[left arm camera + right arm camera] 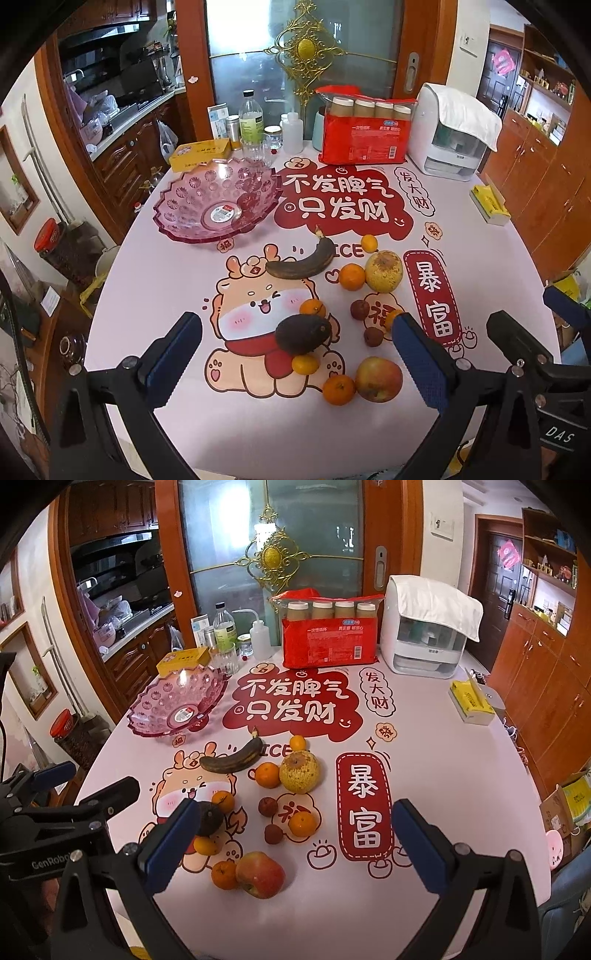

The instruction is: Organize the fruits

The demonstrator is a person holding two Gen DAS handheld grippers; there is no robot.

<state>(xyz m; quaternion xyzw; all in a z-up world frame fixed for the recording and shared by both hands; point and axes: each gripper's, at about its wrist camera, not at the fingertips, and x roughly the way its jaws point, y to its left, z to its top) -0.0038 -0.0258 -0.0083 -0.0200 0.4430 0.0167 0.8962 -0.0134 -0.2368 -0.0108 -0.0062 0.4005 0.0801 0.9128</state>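
Note:
A pink glass bowl (218,201) (177,703) stands empty at the table's left. Loose fruit lies mid-table: a blackened banana (301,264) (232,758), a yellow pear (384,271) (299,771), a dark avocado (303,332) (210,818), a red apple (378,378) (260,873), several small oranges (351,277) (267,773) and two lychees (360,309) (267,806). My left gripper (295,358) is open above the near fruit, with the avocado between its fingers' line. My right gripper (291,842) is open over the apple side. Neither holds anything.
At the table's back stand a red packet of bottles (365,127) (328,631), a white appliance under a cloth (454,133) (428,627), bottles and glasses (253,122), and a yellow box (199,153). A yellow tissue pack (471,701) lies right. Kitchen cabinets flank both sides.

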